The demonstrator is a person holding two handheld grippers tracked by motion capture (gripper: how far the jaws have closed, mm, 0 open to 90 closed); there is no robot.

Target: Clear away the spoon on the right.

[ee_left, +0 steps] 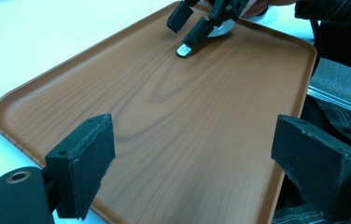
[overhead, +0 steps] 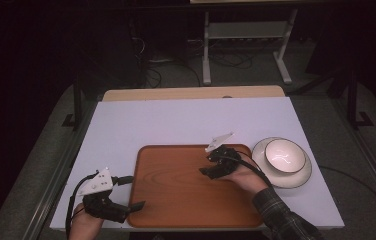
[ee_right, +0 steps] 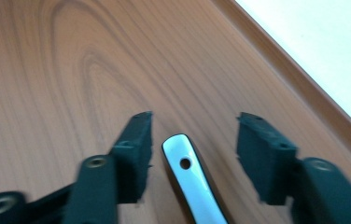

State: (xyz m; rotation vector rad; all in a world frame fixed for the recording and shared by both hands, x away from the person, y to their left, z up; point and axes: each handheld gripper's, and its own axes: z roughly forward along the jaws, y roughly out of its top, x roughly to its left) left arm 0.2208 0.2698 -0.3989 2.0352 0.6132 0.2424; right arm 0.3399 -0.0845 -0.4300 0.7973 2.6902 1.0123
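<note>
Wooden tray (ee_right: 71, 70) under the right tool (ee_right: 192, 154), jaws astride a metal handle (ee_right: 190, 182).

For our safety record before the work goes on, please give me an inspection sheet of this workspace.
Surface: white table, wooden strip at far edge.
Job's things: brown wooden tray; metal utensil handle with a hole, lying on the tray.
Clutter: white bowl on a plate, right of the tray.
Grippers: right claw open, handle between the jaws, pads apart from it; left claw open, nothing between, at the tray's near left corner.
Cables: black cable from the left claw.
Surroundings: dark room, grey floor, white frame behind.
</note>
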